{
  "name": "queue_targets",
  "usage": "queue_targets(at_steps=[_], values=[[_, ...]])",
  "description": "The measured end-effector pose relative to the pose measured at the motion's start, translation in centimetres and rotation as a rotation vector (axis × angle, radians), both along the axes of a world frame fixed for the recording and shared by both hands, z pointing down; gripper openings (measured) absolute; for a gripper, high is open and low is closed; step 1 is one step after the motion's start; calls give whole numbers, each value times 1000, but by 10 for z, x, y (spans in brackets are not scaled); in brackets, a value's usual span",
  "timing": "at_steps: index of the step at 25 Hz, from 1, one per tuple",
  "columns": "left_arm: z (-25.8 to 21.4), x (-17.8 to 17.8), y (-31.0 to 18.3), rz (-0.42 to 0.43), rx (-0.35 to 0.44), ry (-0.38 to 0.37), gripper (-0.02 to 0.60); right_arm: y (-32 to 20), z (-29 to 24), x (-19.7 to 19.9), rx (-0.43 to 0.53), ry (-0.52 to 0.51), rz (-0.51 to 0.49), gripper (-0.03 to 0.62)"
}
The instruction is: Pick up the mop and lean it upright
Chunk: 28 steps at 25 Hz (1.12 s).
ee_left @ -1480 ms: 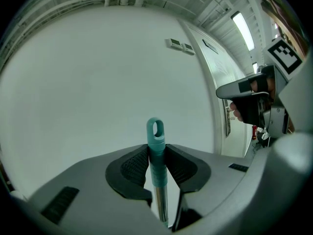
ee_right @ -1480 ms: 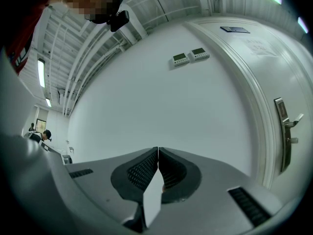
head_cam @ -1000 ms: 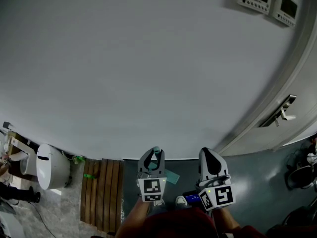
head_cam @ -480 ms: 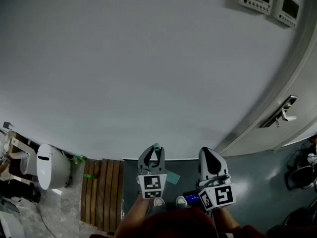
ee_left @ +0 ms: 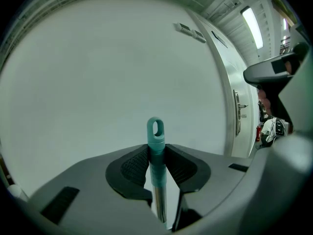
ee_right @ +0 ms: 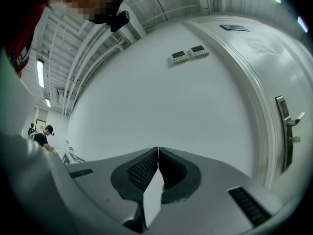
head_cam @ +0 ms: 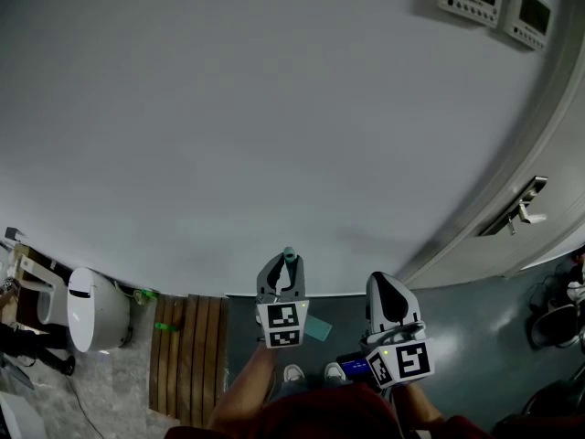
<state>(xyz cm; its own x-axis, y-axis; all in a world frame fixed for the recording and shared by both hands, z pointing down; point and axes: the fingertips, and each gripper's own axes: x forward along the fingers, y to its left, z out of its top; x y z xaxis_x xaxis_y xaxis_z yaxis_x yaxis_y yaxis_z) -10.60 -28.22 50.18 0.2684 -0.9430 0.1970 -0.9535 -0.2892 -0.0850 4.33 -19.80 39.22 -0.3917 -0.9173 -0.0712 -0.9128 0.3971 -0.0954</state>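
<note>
The mop stands upright, its teal handle end (ee_left: 155, 133) with a hanging loop rising above my left gripper (ee_left: 157, 153), which is shut on the handle where the teal grip meets the metal shaft. In the head view the teal tip (head_cam: 289, 254) pokes out past the left gripper (head_cam: 281, 275), close to the white wall (head_cam: 274, 108). The teal mop head (head_cam: 316, 328) shows on the floor below. My right gripper (head_cam: 385, 286) hangs beside it at the right, shut with nothing between its pads (ee_right: 146, 168).
A white door with a lever handle (head_cam: 521, 207) stands at the right. A wooden slat mat (head_cam: 190, 355) and a white bin (head_cam: 91, 318) lie at the left. Two wall panels (head_cam: 494, 0) hang high at the right.
My left gripper has moved forward toward the wall with the mop handle in it. The right gripper has stayed put.
</note>
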Motion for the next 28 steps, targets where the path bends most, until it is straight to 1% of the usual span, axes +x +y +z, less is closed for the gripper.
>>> queue_targets(at_steps=[2,7,12,16,22,28], values=[[0,1,-9,-6,-1,7,118,-1,1,1,-2,-1,2,18],[3,2,-28,-13,-8,-10,117,-1,2,6,-7,-3,12,18],[5,4,-47,-23,-14,-9,118,-3,3,12,-9,-2,22,18],[9,3,-62,-35,-34,-7,117,-2,3,13,-9,0,24,18],[15,2,-79,-47,-46,-19,117,-1,1,17,-4,5,34,18],[18,4,-84,-46,-38,-23,123,-1,1,22,-3,7,43,18]])
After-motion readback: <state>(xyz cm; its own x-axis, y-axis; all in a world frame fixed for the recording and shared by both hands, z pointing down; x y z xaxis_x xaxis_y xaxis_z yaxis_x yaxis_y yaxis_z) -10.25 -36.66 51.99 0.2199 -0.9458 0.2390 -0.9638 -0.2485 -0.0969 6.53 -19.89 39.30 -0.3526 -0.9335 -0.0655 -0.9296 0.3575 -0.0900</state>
